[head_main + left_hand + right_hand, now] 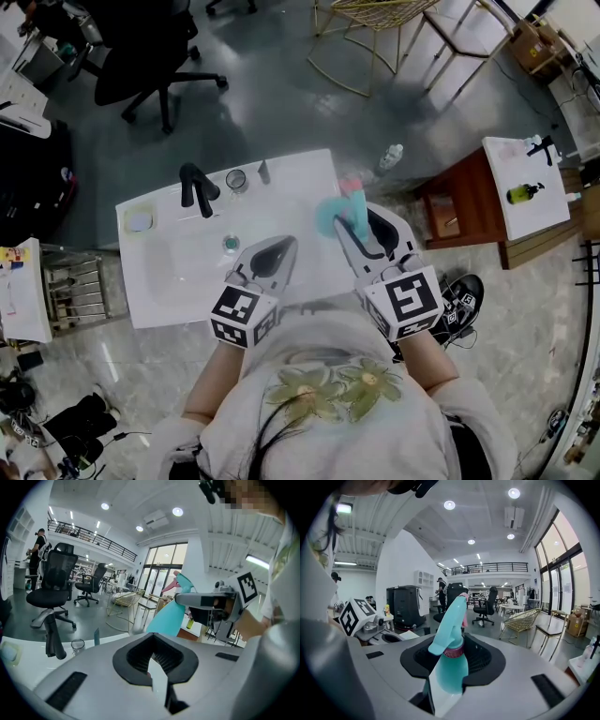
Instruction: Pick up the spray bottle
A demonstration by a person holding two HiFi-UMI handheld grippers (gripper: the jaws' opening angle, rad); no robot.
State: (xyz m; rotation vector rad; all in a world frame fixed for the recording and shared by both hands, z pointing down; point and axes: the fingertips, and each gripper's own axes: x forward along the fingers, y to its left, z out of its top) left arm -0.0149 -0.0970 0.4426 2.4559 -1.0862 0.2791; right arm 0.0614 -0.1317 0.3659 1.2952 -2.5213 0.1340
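We count two grippers. The right gripper [454, 651] is clamped on the neck and upper body of one teal spray bottle [451, 670]. Its pink-tipped head rises past the jaws. In the head view the right gripper [359, 228] holds this bottle [332, 216] over the right end of the sink [309, 178]. We cannot tell whether the base touches the top. From the left gripper view the bottle [167, 618] leans, with the right gripper [206, 601] on its upper part.

The left gripper [157, 657] has its jaws together, with nothing between them. In the head view it [281, 249] hovers above the front of the basin, just beside the right gripper.

On the sink top we count:
- One black faucet [197, 187].
- One glass [236, 180], just right of the faucet. We cannot make out any contents.
- One small dark bottle [263, 172], right of the glass.
- One dish [139, 220] at the left corner, holding a pale item.

The basin holds one drain [231, 244].

Beyond the sink, one small clear bottle [392, 157] lies on the floor. To the right, one side table [511, 211] bears one yellow-green bottle [525, 193] and one black dispenser [542, 145], well apart. One black office chair [155, 56] and one gold wire chair [375, 23] stand farther off.
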